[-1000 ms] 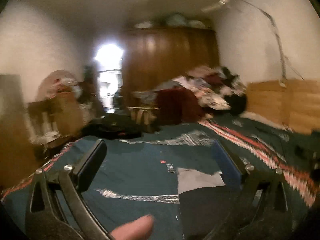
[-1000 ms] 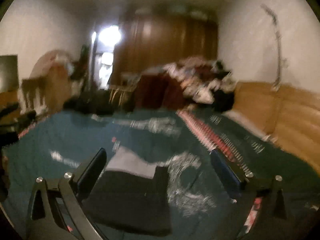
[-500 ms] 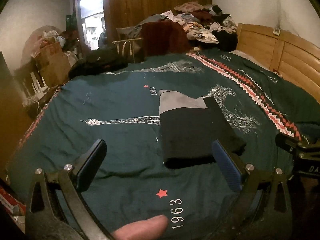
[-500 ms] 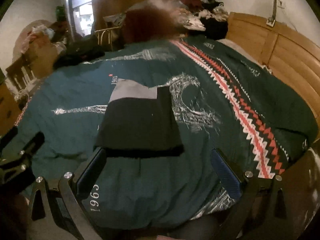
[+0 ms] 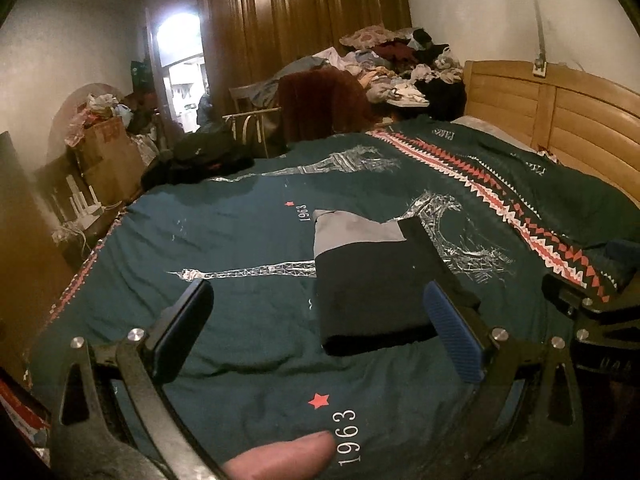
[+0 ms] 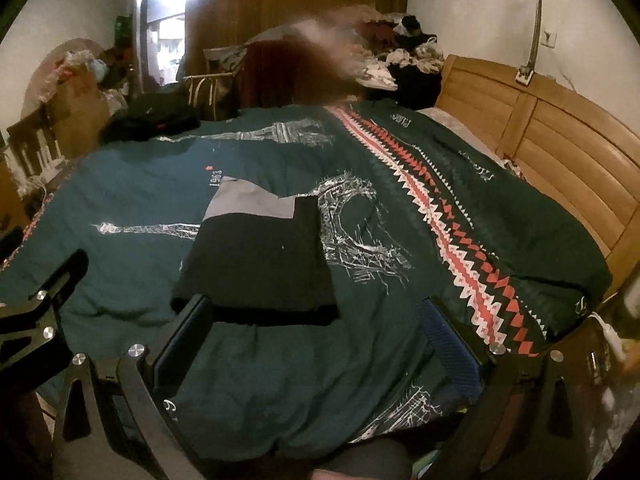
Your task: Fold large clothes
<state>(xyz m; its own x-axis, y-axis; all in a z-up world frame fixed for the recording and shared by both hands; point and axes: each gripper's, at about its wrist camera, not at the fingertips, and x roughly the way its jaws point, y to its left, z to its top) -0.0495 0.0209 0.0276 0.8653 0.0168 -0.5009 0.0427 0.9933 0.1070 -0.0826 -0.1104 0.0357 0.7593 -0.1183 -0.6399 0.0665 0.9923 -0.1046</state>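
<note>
Left wrist view, gripper: the left gripper (image 5: 318, 322) hangs spread wide with nothing between its fingers, above the near edge of the dark teal bedspread printed with white towers and a red zigzag band (image 5: 224, 232).
Left wrist view, garment: one folded black-and-grey fabric garment (image 5: 380, 276) lies flat on the bedspread, mid-bed, just beyond the blue-padded finger; neither gripper touches it.
Left wrist view, other gripper: part of the right gripper (image 5: 592, 312) shows at the right edge, apart from the garment.
Right wrist view, gripper: the right gripper (image 6: 316, 336) is likewise spread and empty, the garment's near black edge lying just beyond its fingers.
Right wrist view, garment: the same single garment (image 6: 260, 256), grey panel at the far end, black layers squared on top.
Progress: this piece looks fully folded into a compact rectangle; I judge the fold done.
Left to do: a heap of mixed unfolded clothes (image 5: 400, 64) sits beyond the bed, probably the remaining work.
Count: one folded garment, one heap, two grippers.
</note>
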